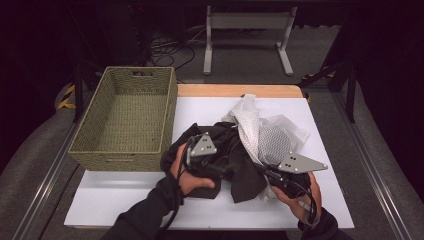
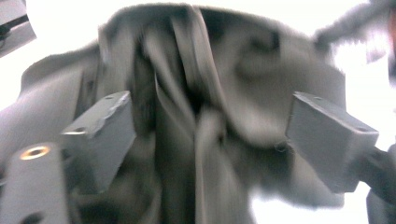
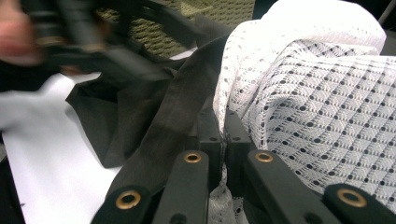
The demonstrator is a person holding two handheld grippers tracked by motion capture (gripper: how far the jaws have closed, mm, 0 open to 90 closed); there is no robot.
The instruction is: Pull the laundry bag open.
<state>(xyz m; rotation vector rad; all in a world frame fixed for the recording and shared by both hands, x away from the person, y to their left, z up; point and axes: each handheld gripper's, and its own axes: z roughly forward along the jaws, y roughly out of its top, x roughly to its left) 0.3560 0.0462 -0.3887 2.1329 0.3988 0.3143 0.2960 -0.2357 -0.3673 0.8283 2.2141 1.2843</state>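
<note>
A person works two hand-held tools into a heap of laundry on a white worktop point(image 1: 125, 200), where a black garment point(image 1: 235, 165) lies tangled with a white mesh garment point(image 1: 265, 135) just right of an empty woven basket point(image 1: 125, 120). The right tool point(image 3: 225, 140) is clamped shut on the clothes, its jaws meeting where a dark fold runs beside the white mesh; which of the two layers it truly pinches cannot be told. That grip appears to anchor the pile so the other hand can work freely. The left tool point(image 2: 205, 135) stands with its jaws spread wide over the crumpled black fabric, the pads clear of it, seemingly poised to take a fresh hold. The basket's place just beside the heap suggests it is where the sorted clothes are meant to go.
</note>
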